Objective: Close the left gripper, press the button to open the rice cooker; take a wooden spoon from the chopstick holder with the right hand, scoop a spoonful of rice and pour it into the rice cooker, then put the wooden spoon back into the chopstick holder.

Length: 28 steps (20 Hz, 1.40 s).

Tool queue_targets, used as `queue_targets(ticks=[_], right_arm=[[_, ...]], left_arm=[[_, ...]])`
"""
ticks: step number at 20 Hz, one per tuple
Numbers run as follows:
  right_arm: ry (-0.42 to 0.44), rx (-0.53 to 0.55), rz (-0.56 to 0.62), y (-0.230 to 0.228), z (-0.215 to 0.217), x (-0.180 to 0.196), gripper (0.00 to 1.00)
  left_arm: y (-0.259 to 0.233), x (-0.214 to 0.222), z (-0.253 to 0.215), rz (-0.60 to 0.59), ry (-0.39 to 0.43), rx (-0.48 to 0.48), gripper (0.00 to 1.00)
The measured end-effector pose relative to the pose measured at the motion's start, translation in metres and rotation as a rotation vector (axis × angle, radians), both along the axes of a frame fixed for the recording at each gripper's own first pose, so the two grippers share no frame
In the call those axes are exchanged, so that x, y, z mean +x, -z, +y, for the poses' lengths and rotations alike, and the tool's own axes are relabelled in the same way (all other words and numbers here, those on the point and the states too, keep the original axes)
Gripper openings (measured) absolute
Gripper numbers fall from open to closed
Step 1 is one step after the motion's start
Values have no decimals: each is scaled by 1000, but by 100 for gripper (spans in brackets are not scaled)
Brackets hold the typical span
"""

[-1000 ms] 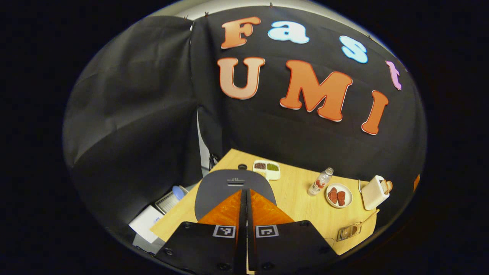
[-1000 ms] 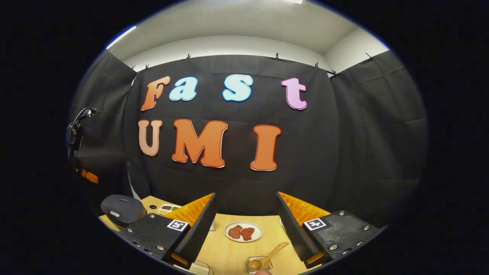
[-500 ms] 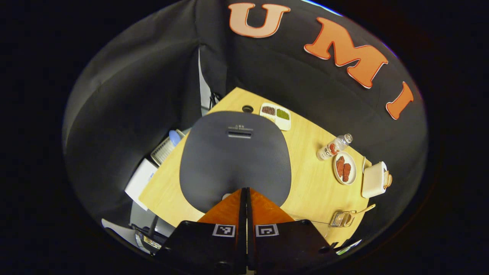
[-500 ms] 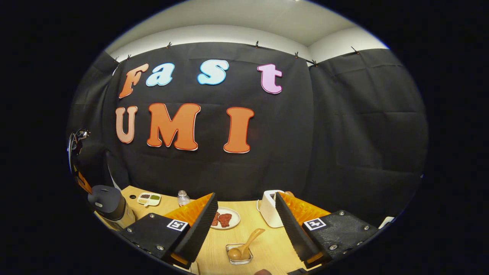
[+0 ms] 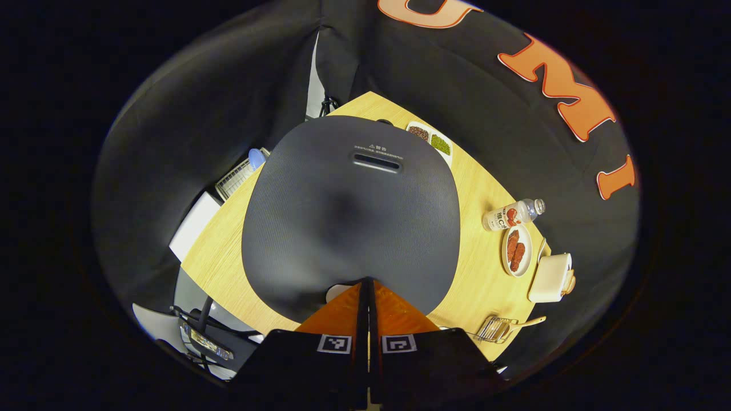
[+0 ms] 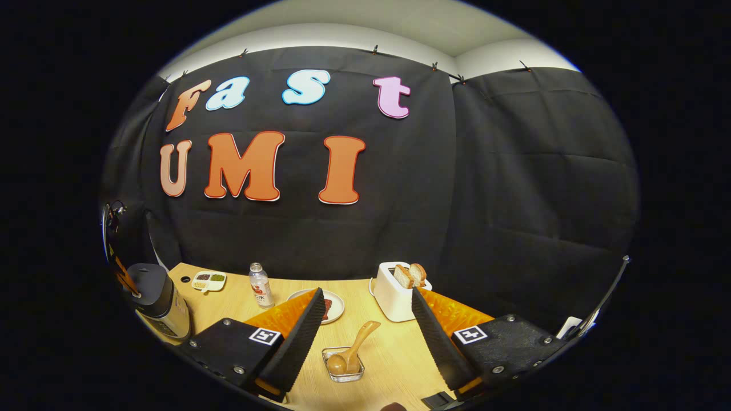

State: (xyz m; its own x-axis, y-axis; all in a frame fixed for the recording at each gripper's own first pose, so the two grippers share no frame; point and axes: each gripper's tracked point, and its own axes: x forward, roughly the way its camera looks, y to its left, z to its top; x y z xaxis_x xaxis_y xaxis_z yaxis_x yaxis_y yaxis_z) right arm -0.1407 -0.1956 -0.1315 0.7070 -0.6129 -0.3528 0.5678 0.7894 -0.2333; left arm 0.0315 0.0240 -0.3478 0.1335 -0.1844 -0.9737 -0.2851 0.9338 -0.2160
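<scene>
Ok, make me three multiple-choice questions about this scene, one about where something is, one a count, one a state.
1. Where is the wooden spoon?
A. in the clear holder
B. on the plate
C. in the toaster

2. How many bread slices stand in the toaster?
A. none
B. two
C. four

3. How is the rice cooker lid?
A. open
B. closed
C. removed

Answers: 1 A, its bowl sits inside the holder; 2 B, two slices stick out on top; 3 B, the lid lies flat under the shut left hand-held gripper.
</scene>
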Motion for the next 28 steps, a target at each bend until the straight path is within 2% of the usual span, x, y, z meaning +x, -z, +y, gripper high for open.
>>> queue_targets(ticks=[3,7,9,10,14,18,22,24,26,28], right_arm=[[3,63,9,14,3,2,95],[-2,96,31,24,0,-1,94],[14,97,47,29,-9,-7,94],[22,105,54,33,-12,-11,94],[52,178,74,54,-13,-20,94],[43,233,94,71,-11,-23,95],[32,287,123,90,-13,-22,94],[28,299,143,101,-18,-20,94],[17,318,169,115,-22,-18,94],[-1,336,203,130,-25,-12,94]], left_arm=[[-1,4,2,-54,55,52,6],[-10,-1,3,-97,49,25,6],[-35,7,7,-186,51,21,8],[-49,14,10,-246,55,29,6],[-103,45,18,-513,-25,146,6],[-172,66,24,-784,-33,235,5],[-200,56,7,-873,-15,234,6],[-214,47,0,-919,20,284,5],[-237,43,-10,-1001,74,325,16],[-256,29,-24,-1068,127,351,47]])
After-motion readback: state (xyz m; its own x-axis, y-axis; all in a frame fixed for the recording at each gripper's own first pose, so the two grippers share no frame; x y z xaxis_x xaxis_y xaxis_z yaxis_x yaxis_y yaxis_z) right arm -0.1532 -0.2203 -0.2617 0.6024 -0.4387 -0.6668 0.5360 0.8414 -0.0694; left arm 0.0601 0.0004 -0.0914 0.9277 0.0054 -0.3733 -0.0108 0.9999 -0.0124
